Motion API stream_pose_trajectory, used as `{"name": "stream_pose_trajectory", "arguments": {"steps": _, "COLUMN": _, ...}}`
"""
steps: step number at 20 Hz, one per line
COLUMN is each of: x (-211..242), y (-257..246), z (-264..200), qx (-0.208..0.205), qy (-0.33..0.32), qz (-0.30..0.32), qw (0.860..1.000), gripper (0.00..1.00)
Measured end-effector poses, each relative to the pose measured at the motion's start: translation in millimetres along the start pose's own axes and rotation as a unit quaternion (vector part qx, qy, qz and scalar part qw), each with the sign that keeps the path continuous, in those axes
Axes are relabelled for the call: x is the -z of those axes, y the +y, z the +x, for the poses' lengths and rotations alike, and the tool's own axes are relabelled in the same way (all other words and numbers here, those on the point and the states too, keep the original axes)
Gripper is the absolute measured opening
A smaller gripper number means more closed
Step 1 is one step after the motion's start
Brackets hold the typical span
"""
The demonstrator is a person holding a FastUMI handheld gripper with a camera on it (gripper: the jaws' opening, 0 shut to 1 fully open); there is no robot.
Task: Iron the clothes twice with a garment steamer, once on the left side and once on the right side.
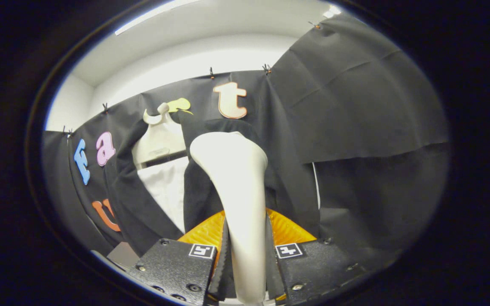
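Fingers (228, 259) pinching the garment steamer (234, 187) by its handle, one pad on each side — gripper (247, 263) closed firmly around the pale shaft. Steamer's long axis running straight up from between the fingers, wide head at the top and pressed toward the cloth. Ahead, black jacket (143, 204) hanging on a pale hanger (160, 136), open over a white shirt (166, 191). Steamer head overlapping the jacket's panel on the far side of the shirt opening — other panel lying off toward the hanger's opposite shoulder. Likely mid-pass on one side; next stroke probably calling for a shift across the opening.
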State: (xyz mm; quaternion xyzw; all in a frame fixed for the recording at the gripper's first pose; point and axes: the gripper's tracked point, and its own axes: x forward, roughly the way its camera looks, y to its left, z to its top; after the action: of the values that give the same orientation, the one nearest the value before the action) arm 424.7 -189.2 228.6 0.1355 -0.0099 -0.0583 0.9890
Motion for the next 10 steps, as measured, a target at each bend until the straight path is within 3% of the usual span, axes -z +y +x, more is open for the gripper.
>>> {"name": "stream_pose_trajectory", "arguments": {"steps": 4, "x": -15, "y": 14, "z": 26, "qx": -0.003, "qy": -0.005, "qz": -0.009, "qw": 1.000, "gripper": 0.39}}
{"name": "stream_pose_trajectory", "arguments": {"steps": 10, "x": 8, "y": 12, "z": 39, "qx": 0.021, "qy": 0.017, "qz": -0.042, "qw": 0.999, "gripper": 0.39}}
